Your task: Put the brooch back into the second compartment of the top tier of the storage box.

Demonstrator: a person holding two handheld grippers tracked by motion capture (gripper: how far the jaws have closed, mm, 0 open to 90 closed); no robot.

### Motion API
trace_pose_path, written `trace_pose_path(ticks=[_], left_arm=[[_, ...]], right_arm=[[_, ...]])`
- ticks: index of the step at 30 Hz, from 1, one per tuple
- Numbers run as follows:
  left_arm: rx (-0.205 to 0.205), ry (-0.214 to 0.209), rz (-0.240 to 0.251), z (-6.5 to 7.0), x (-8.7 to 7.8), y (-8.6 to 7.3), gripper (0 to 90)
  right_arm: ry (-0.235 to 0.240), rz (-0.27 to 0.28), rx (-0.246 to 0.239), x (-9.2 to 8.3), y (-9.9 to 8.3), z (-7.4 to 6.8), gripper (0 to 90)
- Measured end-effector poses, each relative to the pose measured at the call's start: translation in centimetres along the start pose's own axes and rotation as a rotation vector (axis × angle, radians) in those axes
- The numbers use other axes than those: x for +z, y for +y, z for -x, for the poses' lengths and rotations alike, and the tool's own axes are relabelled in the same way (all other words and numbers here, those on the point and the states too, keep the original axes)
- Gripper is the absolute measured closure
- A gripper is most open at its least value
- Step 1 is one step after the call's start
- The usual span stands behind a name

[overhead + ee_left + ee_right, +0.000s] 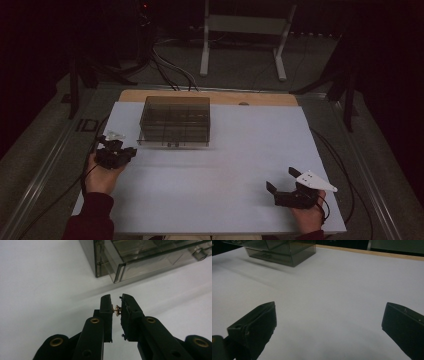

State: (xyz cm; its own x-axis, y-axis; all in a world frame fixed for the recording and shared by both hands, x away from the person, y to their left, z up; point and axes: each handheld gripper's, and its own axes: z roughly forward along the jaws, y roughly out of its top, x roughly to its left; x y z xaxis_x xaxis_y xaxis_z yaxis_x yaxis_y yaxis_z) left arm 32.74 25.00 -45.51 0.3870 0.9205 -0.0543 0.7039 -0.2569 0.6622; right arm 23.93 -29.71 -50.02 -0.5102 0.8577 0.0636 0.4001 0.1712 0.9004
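Right gripper [283,186]: near right edge, jaws wide apart, empty.
Left gripper [116,305]: pinching small brass piece [117,309], perhaps a screw.
Table [240,150]: bare middle.
Drawer box [174,121]: far left, contents unclear.

Table [225,165]: white top, wooden strip along far edge. Floor [240,70]: grey, beyond table. Stand [245,25]: white metal frame, two legs, far centre on floor. Cables [167,70]: dark bundle, far left of stand, running toward table. Background: dark, detail can't be made out.
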Motion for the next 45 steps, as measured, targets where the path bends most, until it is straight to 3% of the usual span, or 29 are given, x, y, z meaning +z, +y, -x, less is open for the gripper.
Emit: trace_pose_path(ticks=[17,45], left_arm=[[0.045,-0.024,0.03,1.6,-1.1,2.1,81.0],[0.058,-0.053,0.068,3.1,-1.3,4.8,81.1]], right_arm=[[0.003,-0.007,-0.001,0.1,0.0,0.0,0.1],[0.003,-0.006,-0.002,0.1,0.0,0.0,0.2]])
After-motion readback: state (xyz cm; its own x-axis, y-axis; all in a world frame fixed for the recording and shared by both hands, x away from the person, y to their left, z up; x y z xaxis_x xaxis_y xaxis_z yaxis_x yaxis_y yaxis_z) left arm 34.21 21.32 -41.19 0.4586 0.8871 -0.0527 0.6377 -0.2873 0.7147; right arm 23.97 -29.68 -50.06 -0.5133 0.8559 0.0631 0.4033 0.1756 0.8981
